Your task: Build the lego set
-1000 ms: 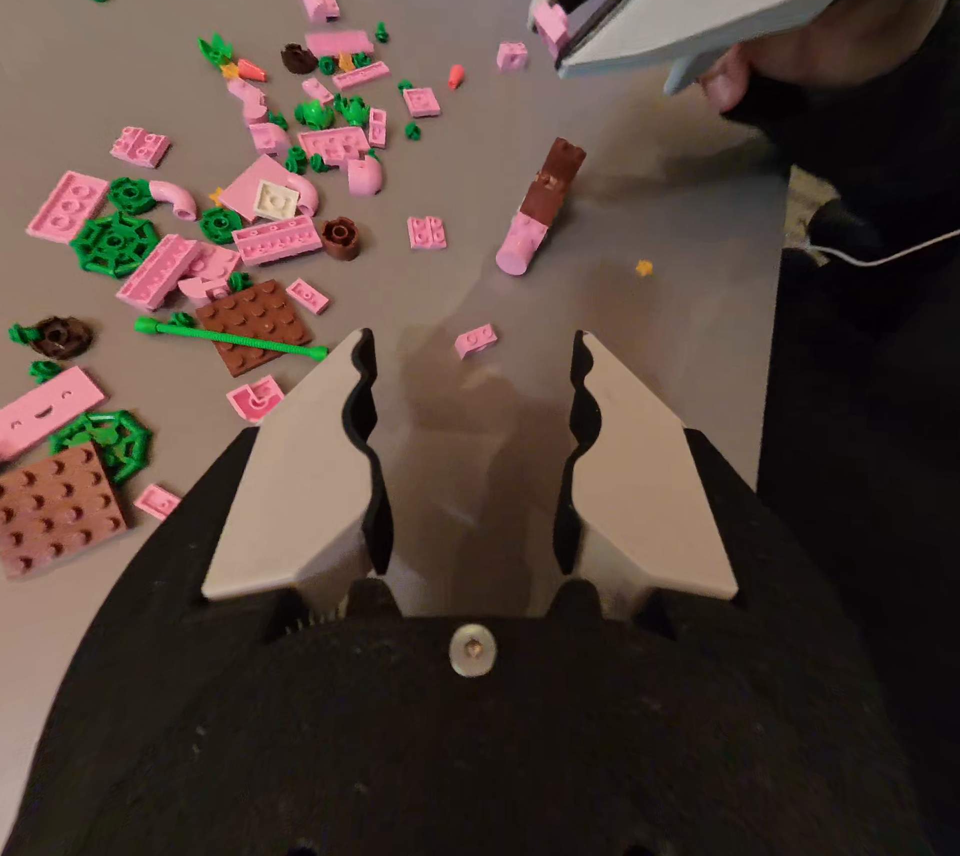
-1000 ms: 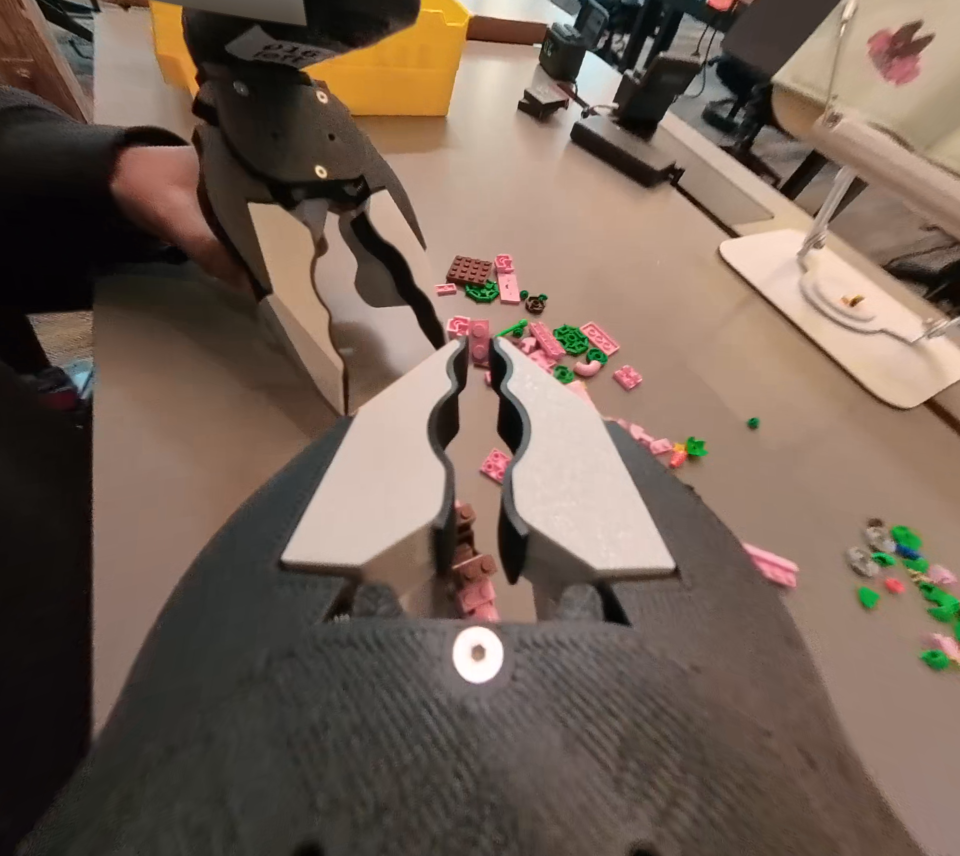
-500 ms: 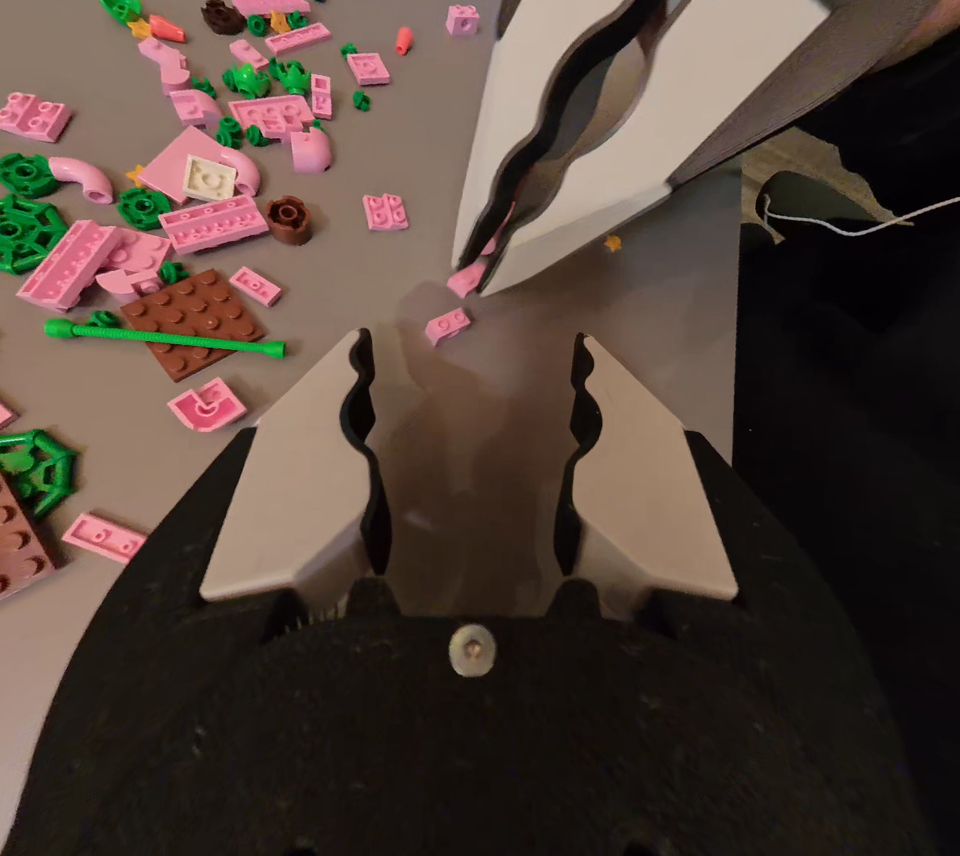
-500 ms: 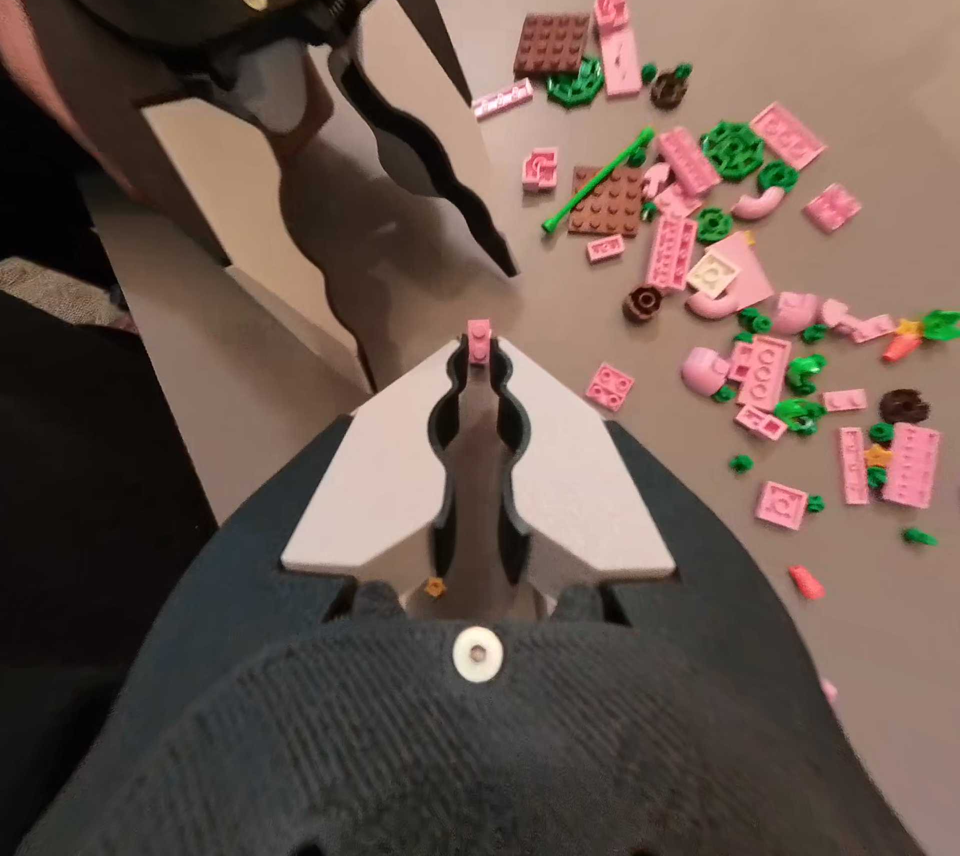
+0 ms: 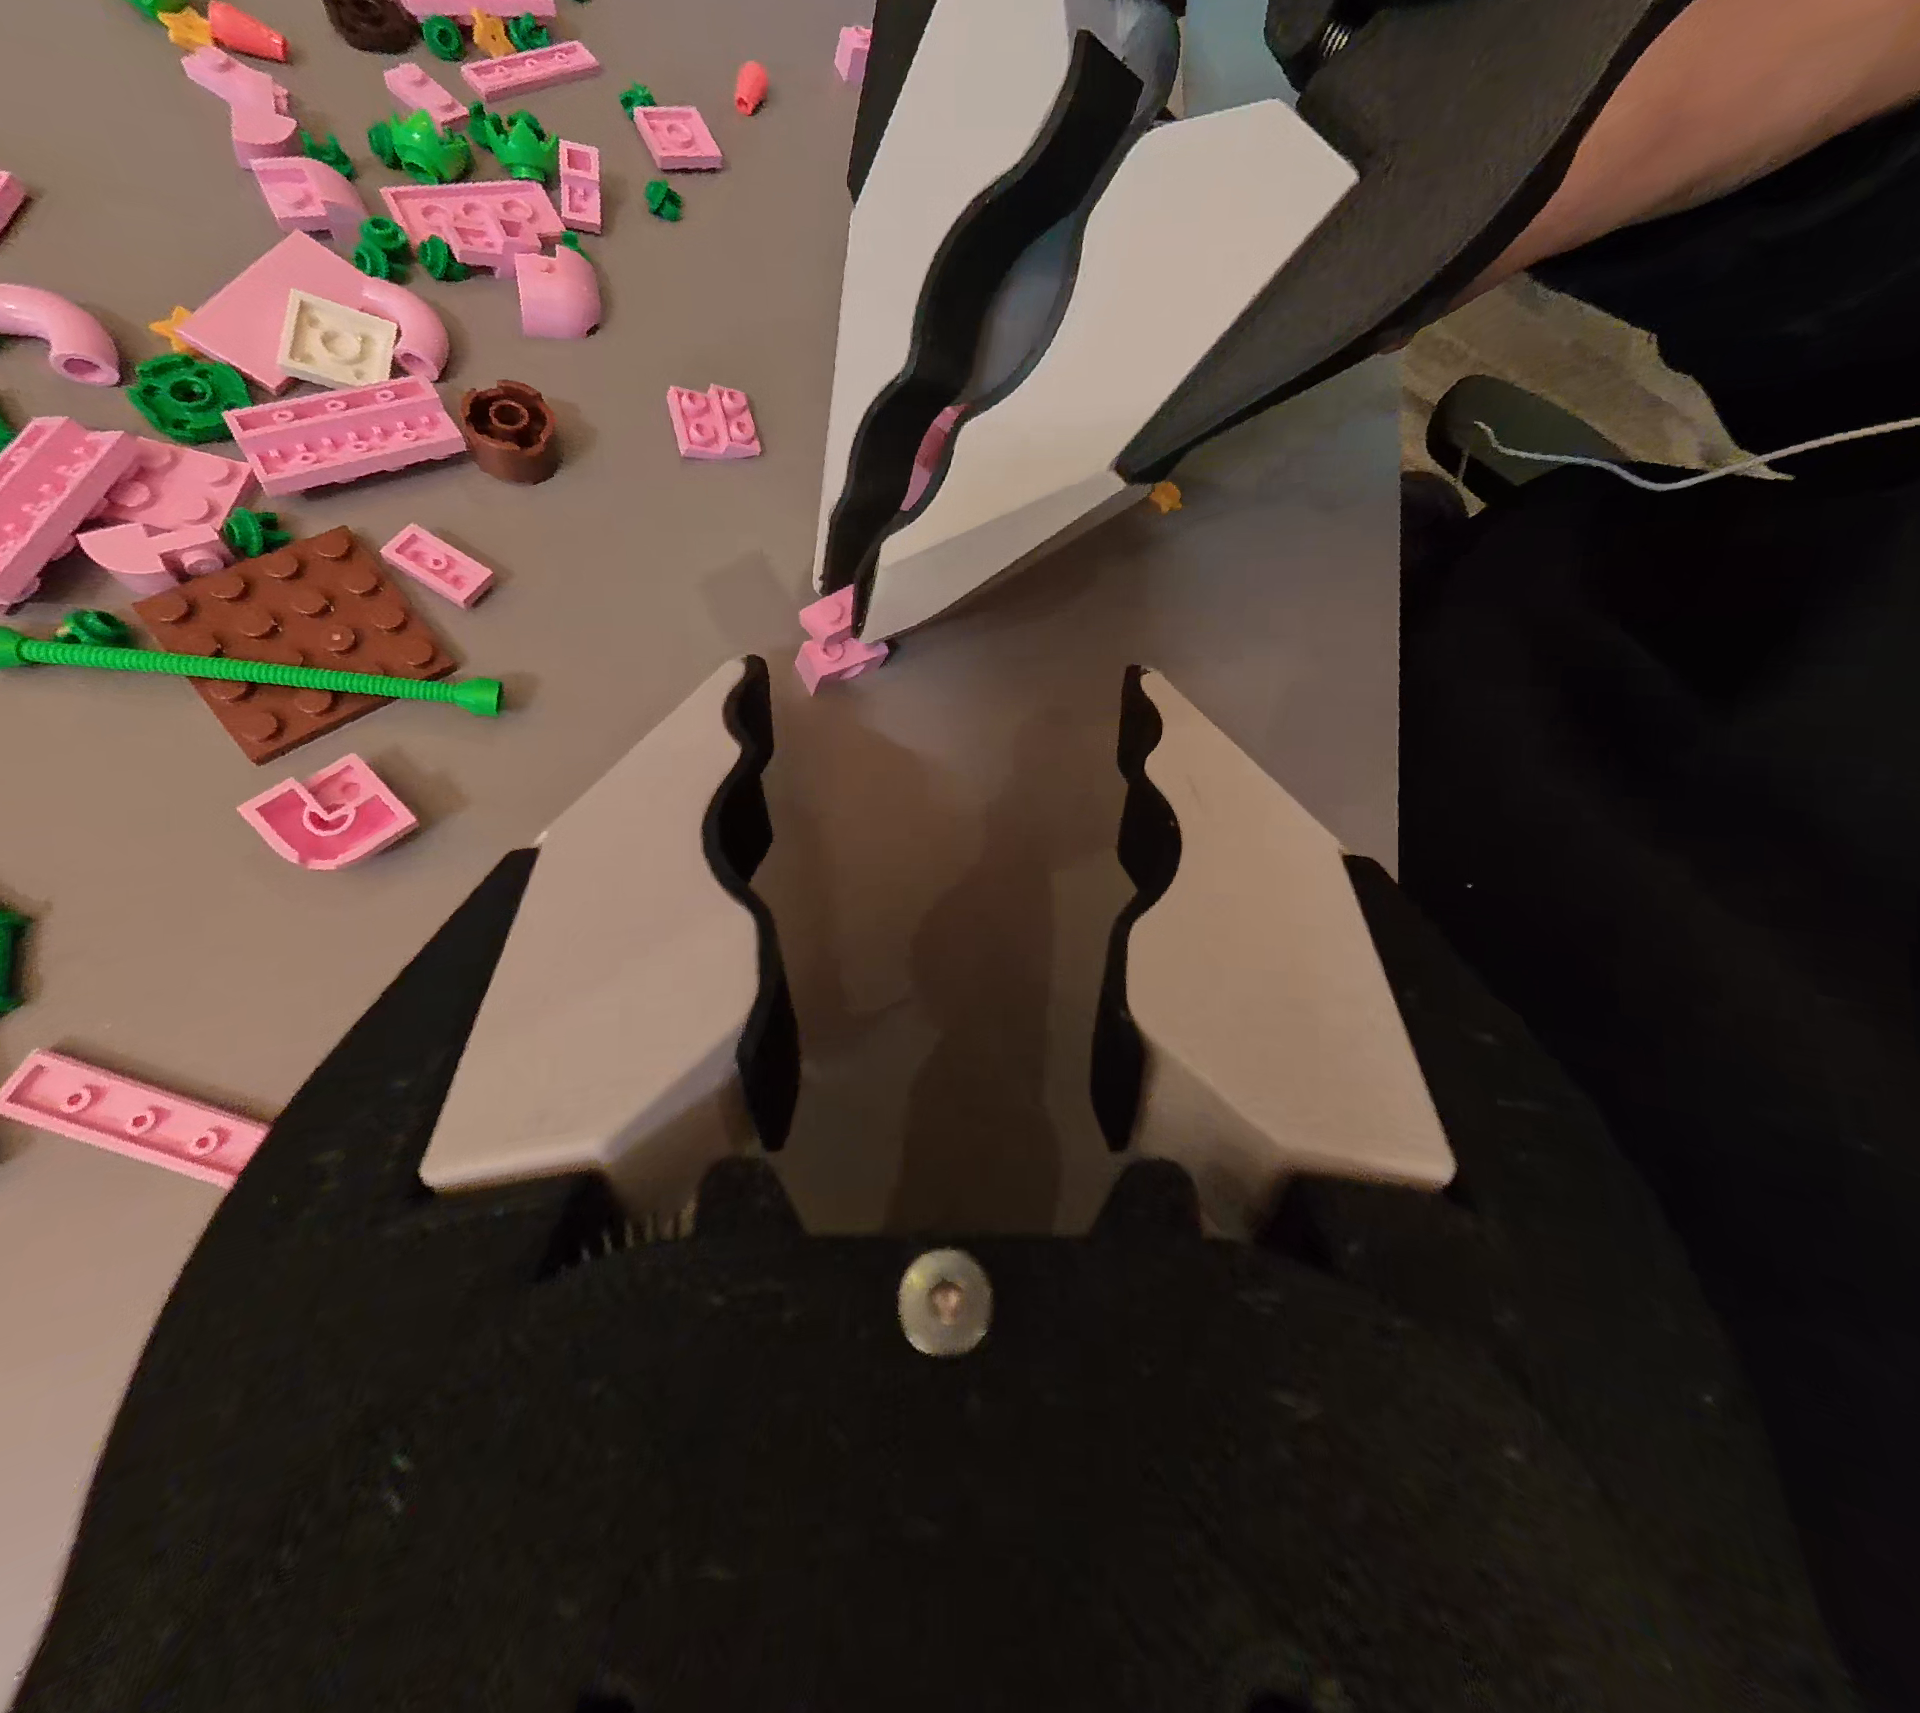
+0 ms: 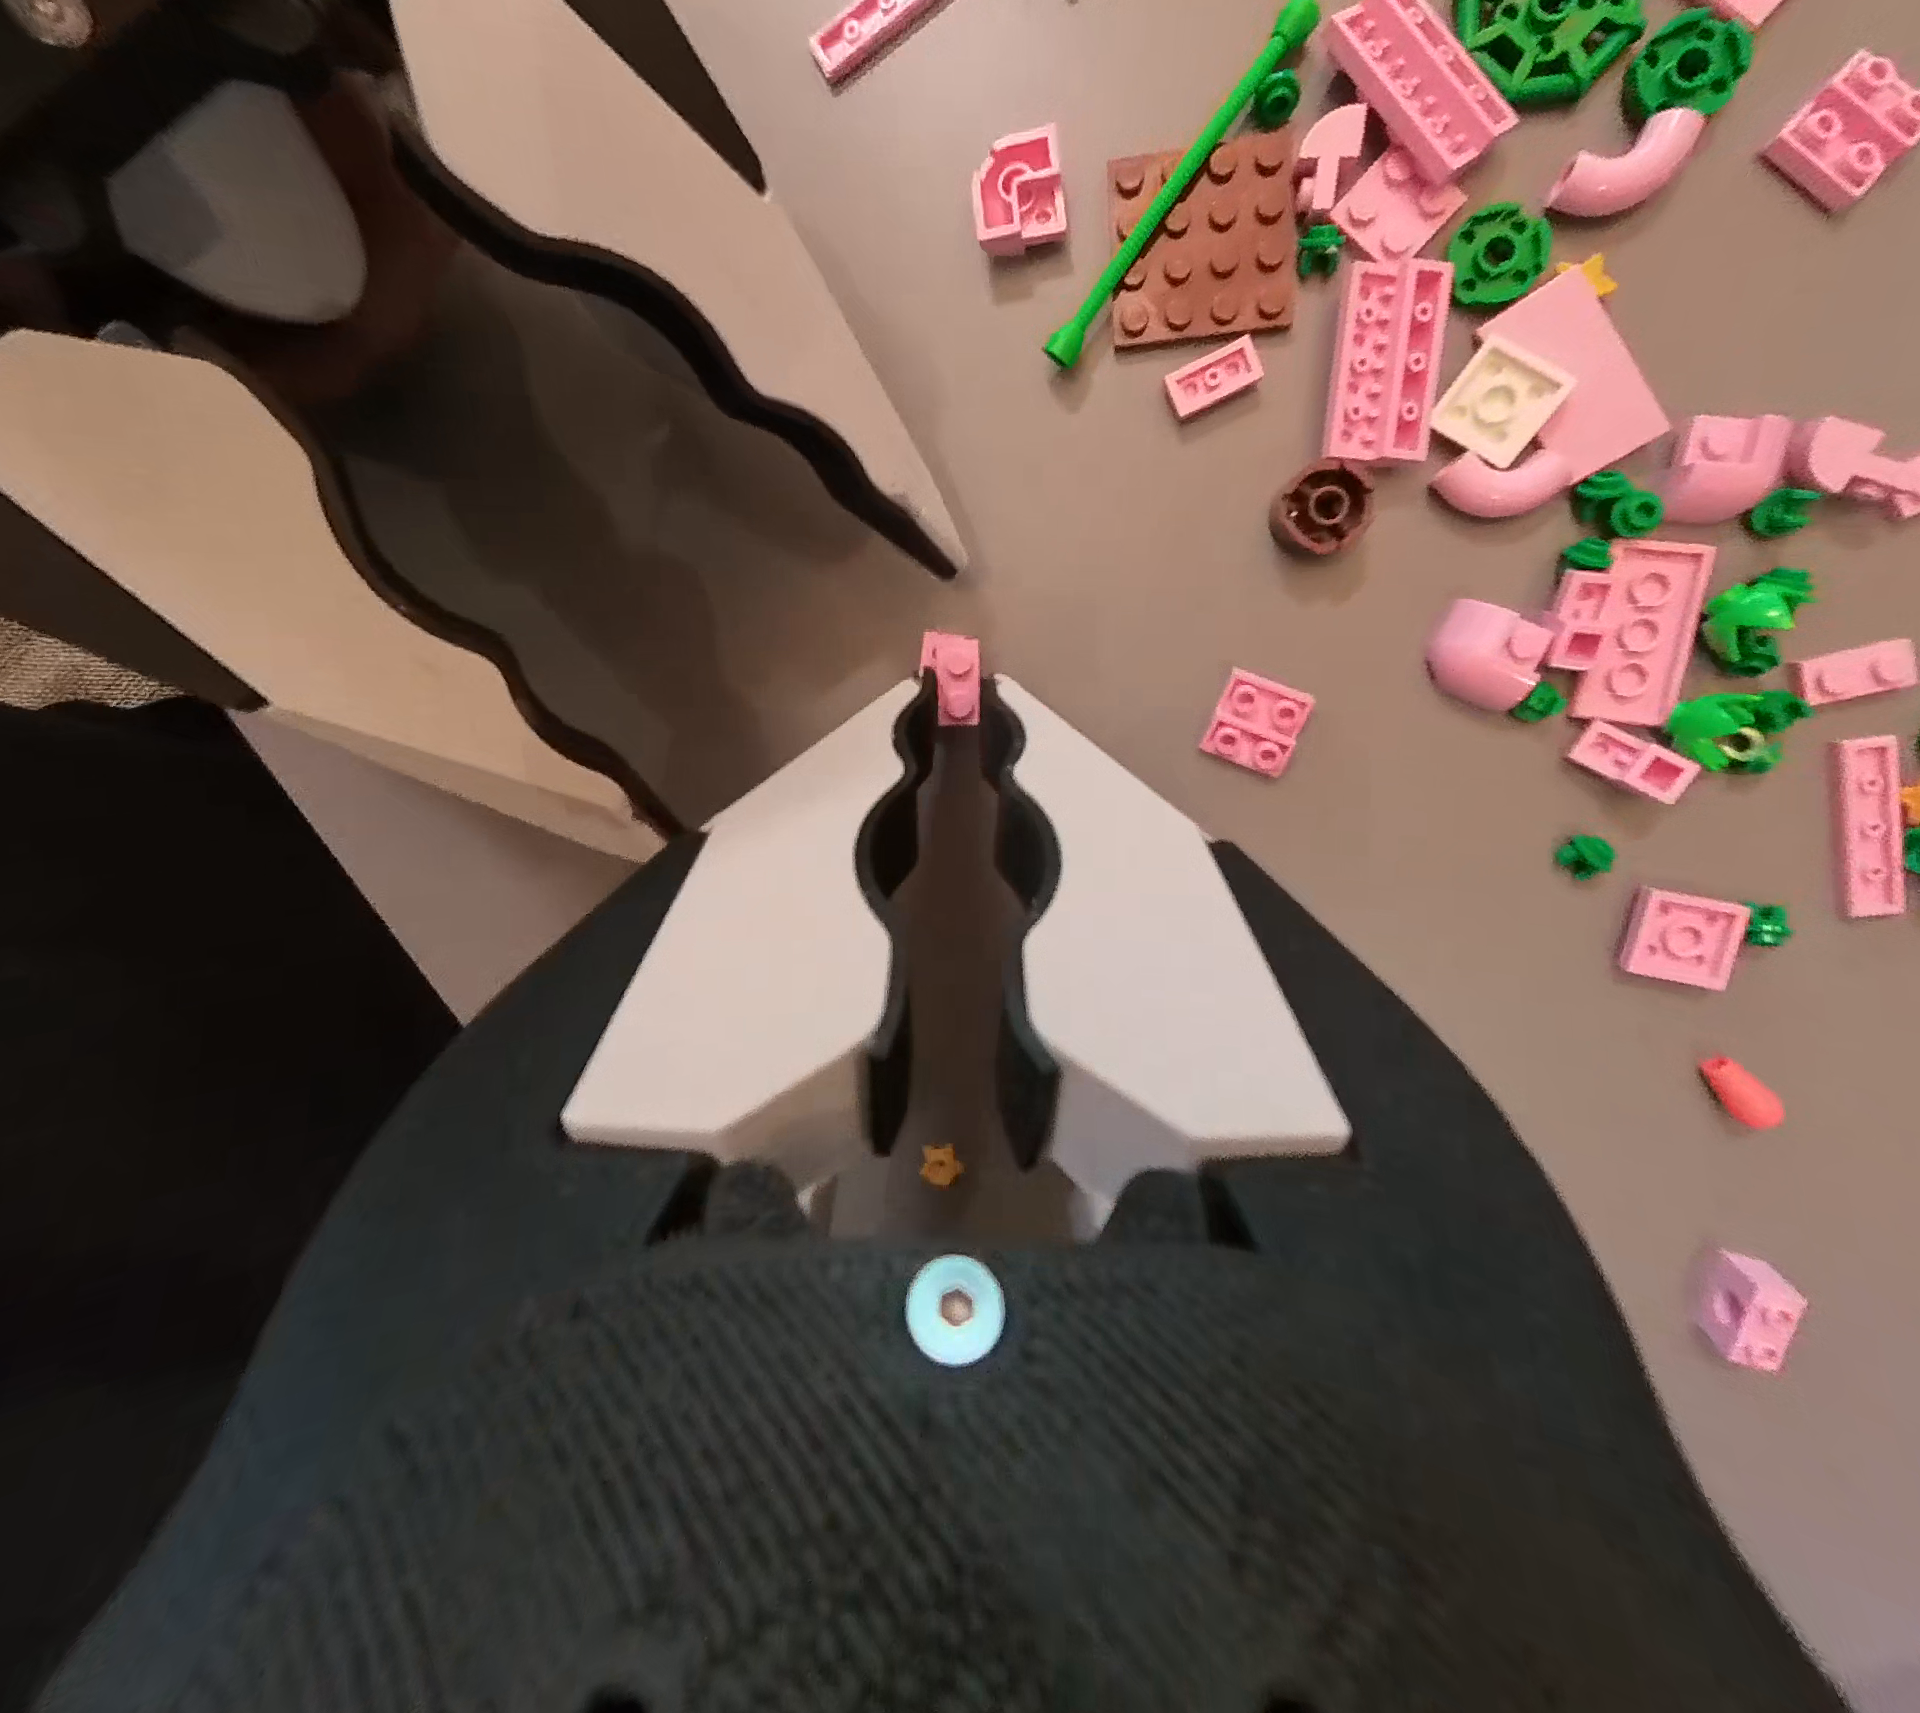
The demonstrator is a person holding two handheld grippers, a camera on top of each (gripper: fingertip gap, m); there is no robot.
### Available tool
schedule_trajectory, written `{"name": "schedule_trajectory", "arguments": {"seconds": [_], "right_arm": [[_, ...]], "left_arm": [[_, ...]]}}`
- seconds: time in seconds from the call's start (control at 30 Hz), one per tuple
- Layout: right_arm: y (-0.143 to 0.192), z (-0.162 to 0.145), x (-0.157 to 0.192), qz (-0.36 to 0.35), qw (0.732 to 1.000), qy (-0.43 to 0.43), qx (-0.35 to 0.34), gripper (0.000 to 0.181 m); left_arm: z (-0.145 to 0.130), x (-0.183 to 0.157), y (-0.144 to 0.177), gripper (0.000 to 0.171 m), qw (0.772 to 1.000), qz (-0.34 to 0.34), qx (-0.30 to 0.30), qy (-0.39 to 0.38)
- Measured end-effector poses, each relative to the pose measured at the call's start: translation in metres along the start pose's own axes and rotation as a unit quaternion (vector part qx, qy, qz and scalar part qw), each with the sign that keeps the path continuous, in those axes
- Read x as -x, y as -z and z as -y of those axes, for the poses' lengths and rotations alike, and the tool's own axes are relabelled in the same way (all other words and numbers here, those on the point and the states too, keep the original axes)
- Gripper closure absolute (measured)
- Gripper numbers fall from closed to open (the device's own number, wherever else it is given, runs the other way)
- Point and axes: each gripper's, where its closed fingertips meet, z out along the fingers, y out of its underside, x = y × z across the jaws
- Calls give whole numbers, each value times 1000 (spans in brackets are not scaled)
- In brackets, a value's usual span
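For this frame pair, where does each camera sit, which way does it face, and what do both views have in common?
Left wrist view: on the left gripper, looking down its open fingers at the grey table; the right gripper and a forearm show opposite.
Right wrist view: on the right gripper, angled down at the table; it pinches a small pink brick, with the left gripper facing it.
Shared: that brick, the brown plate and the green rod.
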Motion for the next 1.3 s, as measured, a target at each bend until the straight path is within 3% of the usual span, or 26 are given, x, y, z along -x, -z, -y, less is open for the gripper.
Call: {"name": "schedule_trajectory", "arguments": {"seconds": [0.3,0.83,1.07,1.3], "right_arm": [[-3,2,5,-2,1000,-9,18,175],[21,8,-4,-23,999,-3,-43,175],[19,1,25,62,996,0,-63,175],[-3,-10,27,62,997,13,-42,175]], "left_arm": [[3,-4,5,106,999,-33,-19,21],[10,19,25,111,998,19,-58,11],[12,17,27,110,998,8,-65,12],[16,14,30,110,996,-17,-83,20]]}}
